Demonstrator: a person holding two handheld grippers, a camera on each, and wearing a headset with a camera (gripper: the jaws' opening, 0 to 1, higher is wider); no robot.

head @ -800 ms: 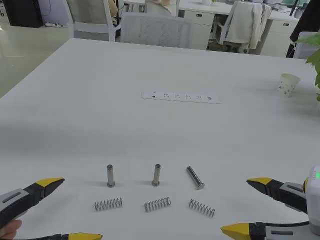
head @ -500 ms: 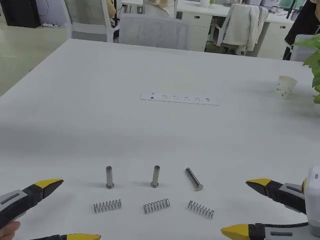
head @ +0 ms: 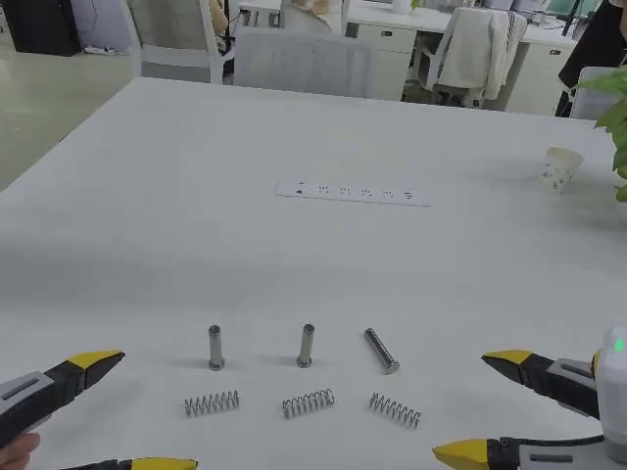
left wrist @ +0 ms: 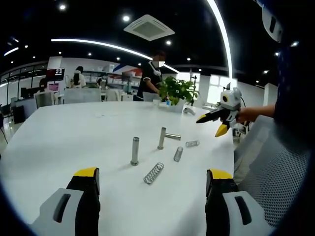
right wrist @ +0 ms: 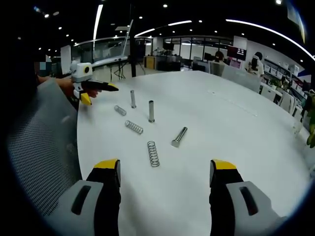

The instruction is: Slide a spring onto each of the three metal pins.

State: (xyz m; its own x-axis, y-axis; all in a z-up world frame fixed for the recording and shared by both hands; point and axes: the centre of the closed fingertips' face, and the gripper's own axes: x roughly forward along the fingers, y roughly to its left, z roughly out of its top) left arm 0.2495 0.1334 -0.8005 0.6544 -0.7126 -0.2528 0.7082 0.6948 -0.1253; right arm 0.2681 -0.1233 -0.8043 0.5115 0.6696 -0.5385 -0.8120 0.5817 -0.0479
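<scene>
Three metal pins are in a row on the white table [head: 294, 255]. The left pin [head: 216, 348] and the middle pin [head: 306, 346] stand upright on their heads, and the right pin [head: 381, 350] lies on its side. A spring lies in front of each: left spring [head: 212, 402], middle spring [head: 308, 401], right spring [head: 395, 409]. My left gripper [head: 127, 411] is open at the bottom left, short of the left spring. My right gripper [head: 480, 404] is open at the bottom right, beside the right spring. Neither holds anything. The right gripper view has the lying pin [right wrist: 178, 136] and nearest spring [right wrist: 153, 153] ahead of its jaws.
A white power strip [head: 353, 192] lies across the middle of the table. A paper cup [head: 559, 167] stands at the far right, near plant leaves [head: 612, 108]. Chairs and desks stand beyond the far edge. A person [left wrist: 151, 78] stands in the background.
</scene>
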